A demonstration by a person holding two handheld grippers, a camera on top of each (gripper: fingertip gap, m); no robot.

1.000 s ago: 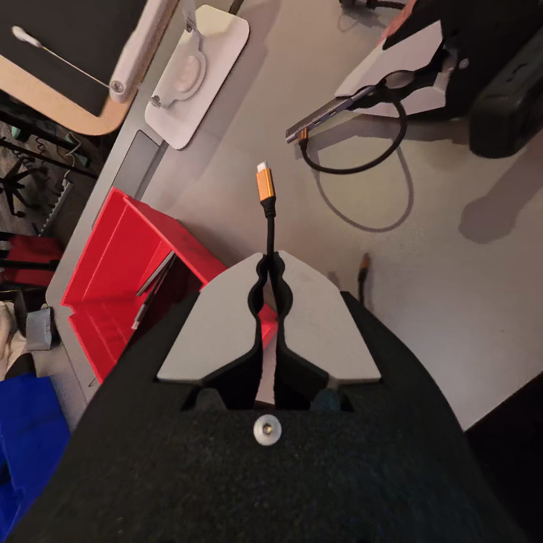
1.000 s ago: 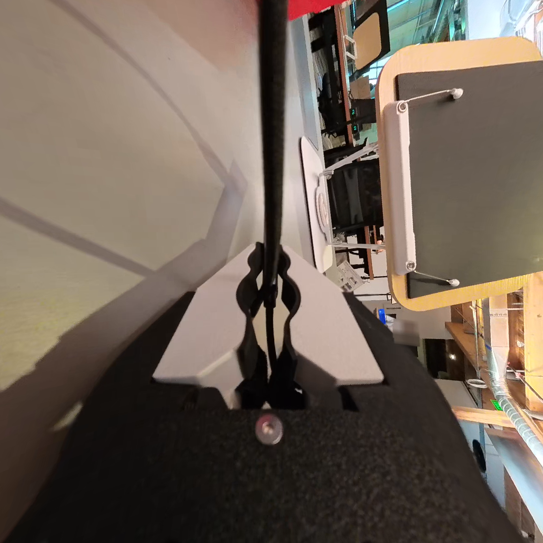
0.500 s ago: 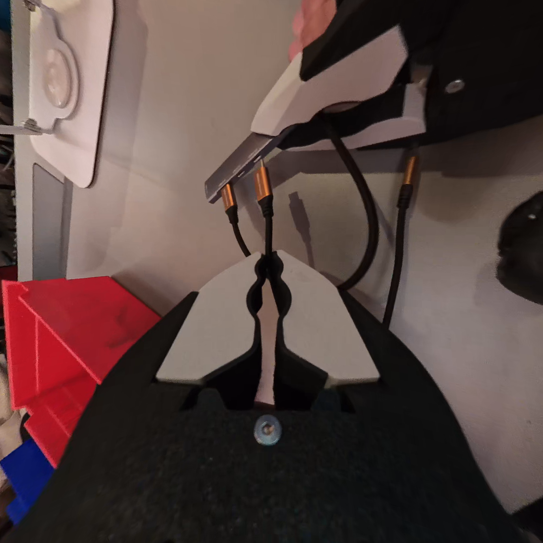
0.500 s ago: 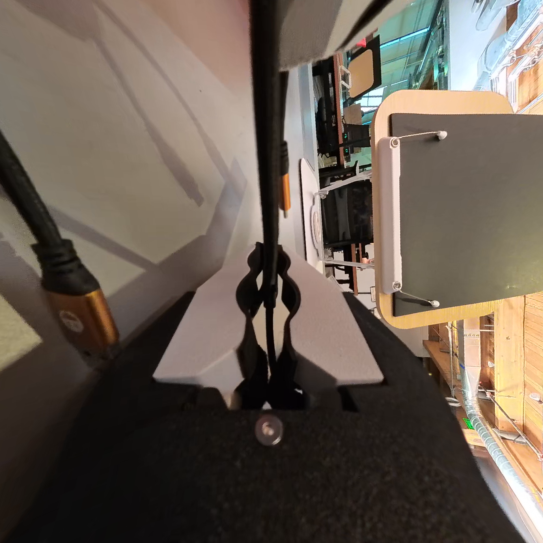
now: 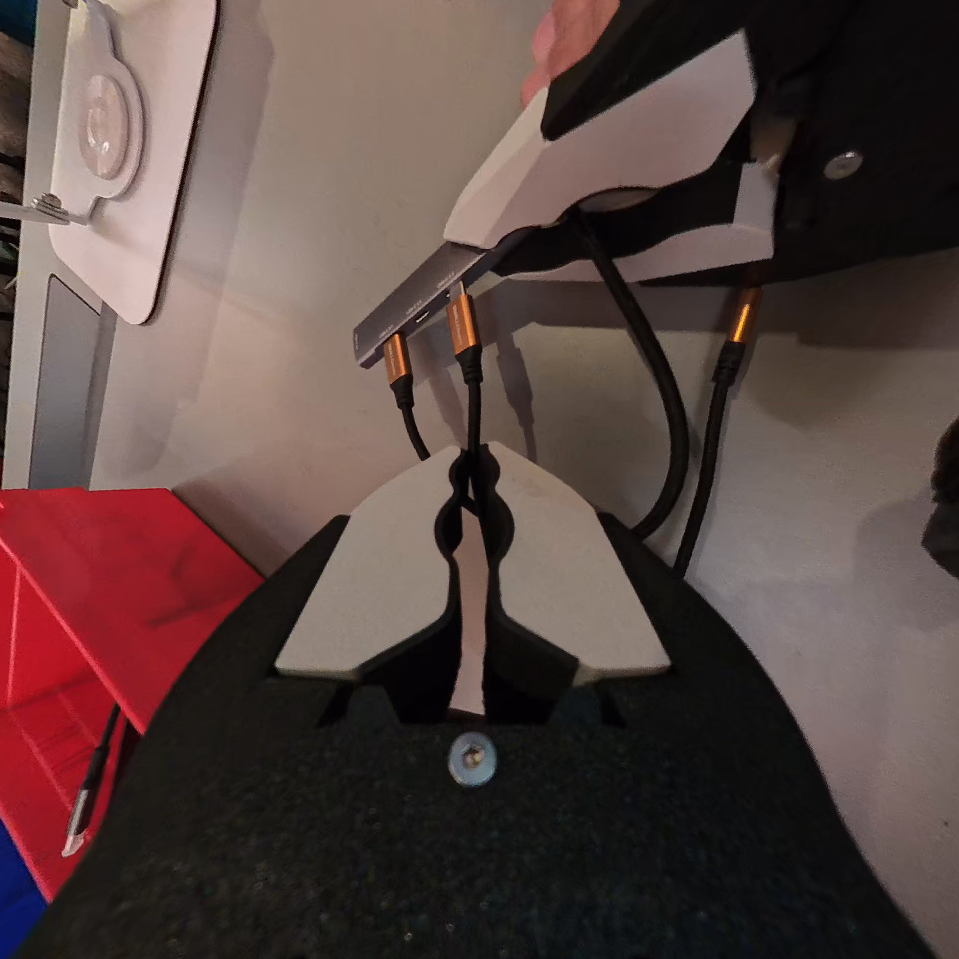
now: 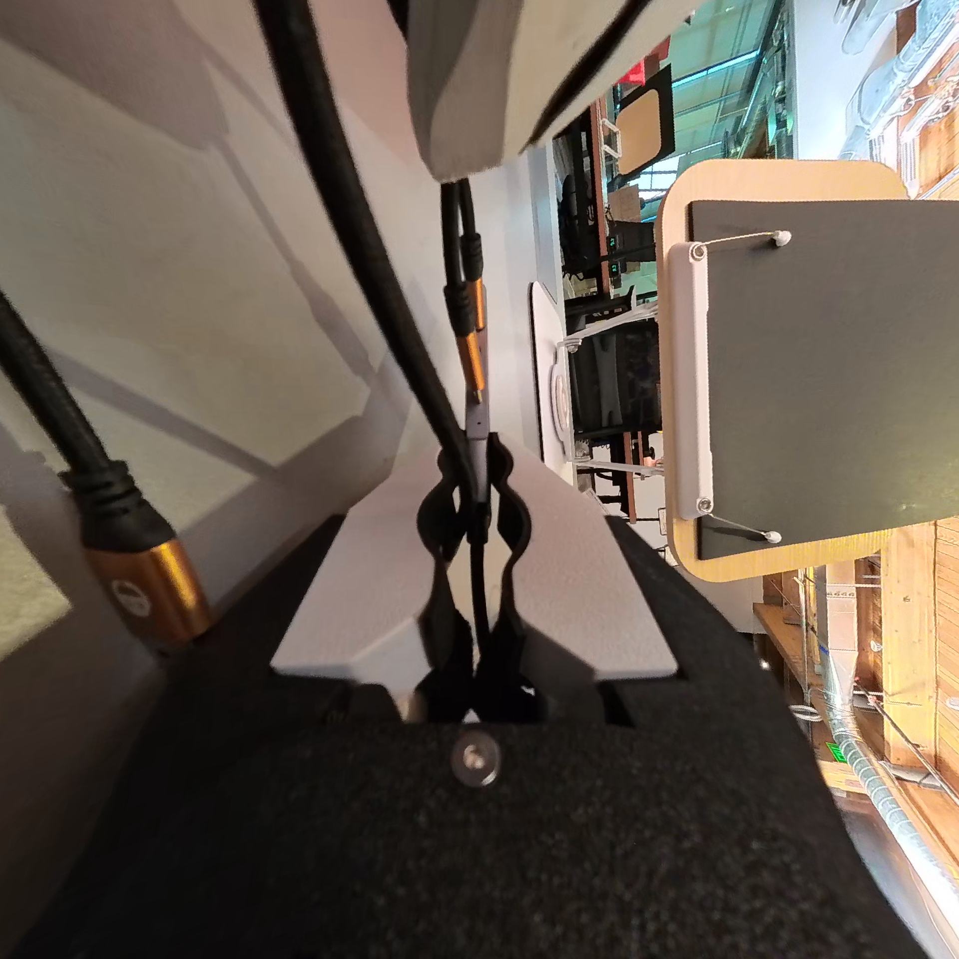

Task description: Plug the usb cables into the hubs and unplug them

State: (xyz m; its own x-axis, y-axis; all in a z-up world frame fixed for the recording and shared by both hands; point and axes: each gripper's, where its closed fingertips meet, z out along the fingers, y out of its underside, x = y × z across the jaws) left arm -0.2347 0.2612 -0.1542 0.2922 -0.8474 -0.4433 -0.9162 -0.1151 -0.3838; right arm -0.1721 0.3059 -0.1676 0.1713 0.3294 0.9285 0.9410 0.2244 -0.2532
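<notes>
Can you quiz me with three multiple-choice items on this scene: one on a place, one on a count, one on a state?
1. Where is the red bin?
A. left of the left tool
B. on the hub
C. under the right tool

2. How many orange plugs sit at the hub?
A. none
B. two
C. five

3. What is the right tool doing?
A. lying open on the table
B. clamping the hub
C. holding a cup

Answers: 1 A, the bin fills the left wrist view's lower left. 2 B, two plugs meet its edge. 3 B, its jaws close on the hub's end.
</notes>
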